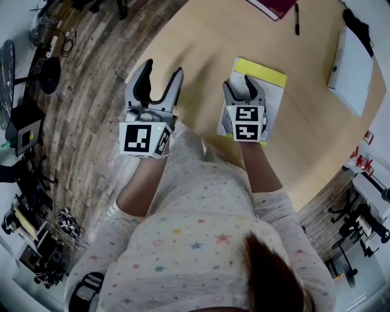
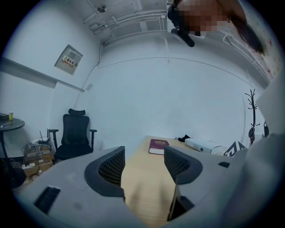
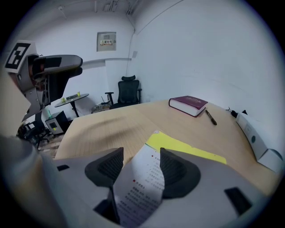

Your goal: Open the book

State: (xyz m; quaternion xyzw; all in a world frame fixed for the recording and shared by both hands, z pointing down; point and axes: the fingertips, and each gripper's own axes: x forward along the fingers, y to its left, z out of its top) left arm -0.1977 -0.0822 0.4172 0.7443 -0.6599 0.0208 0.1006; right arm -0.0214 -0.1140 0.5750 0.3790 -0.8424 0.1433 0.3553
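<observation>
Both finger pairs apart | left gripper empty | right gripper astride lifted page of book | risk: unclamped page likely flops shut.

A light wooden table fills the upper middle of the head view. A maroon book lies closed at the top edge, with a black pen just to its right, apart from it. A long white box lies along the upper right edge of the table, with something black at its far end. Plank flooring runs down the left side, with black gear and cables along its far left. In the left gripper view, a black office chair stands at left against a white wall, a small round table is at the far left edge, a coat rack is at right, and a wall panel is at upper left.
</observation>
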